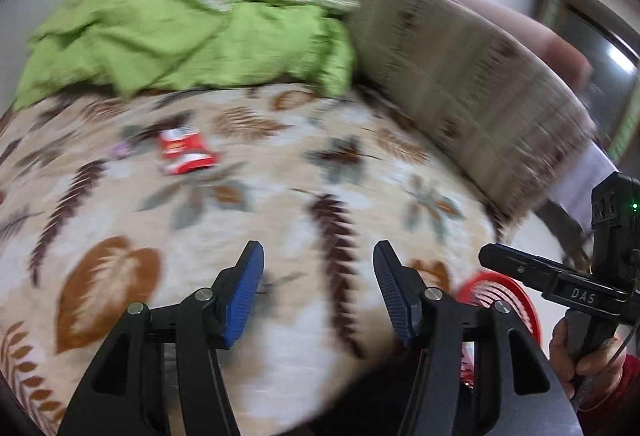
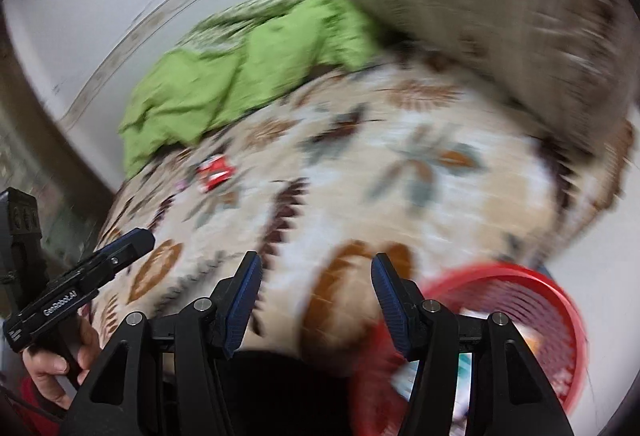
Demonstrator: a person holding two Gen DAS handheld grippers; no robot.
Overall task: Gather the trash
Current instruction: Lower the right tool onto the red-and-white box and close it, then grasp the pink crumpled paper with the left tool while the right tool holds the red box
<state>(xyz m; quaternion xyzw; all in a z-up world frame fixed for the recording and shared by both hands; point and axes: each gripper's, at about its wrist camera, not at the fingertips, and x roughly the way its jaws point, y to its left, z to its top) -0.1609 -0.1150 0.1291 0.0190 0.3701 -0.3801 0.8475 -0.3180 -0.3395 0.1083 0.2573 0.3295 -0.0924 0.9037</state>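
A red and white snack wrapper (image 1: 186, 151) lies on the leaf-patterned bedspread (image 1: 280, 203), far ahead and left of my left gripper (image 1: 318, 292), which is open and empty. A small purple scrap (image 1: 122, 149) lies just left of the wrapper. In the right wrist view the wrapper (image 2: 216, 171) is far ahead to the left. My right gripper (image 2: 316, 296) is open and empty, above the bed edge. A red mesh basket (image 2: 520, 300) with some paper inside stands at the lower right; its rim also shows in the left wrist view (image 1: 500, 296). Both views are blurred.
A crumpled green blanket (image 1: 180, 39) lies at the far side of the bed. A large brown patterned pillow (image 1: 472, 87) lies at the right. A white wall is behind. The other gripper shows at each view's edge.
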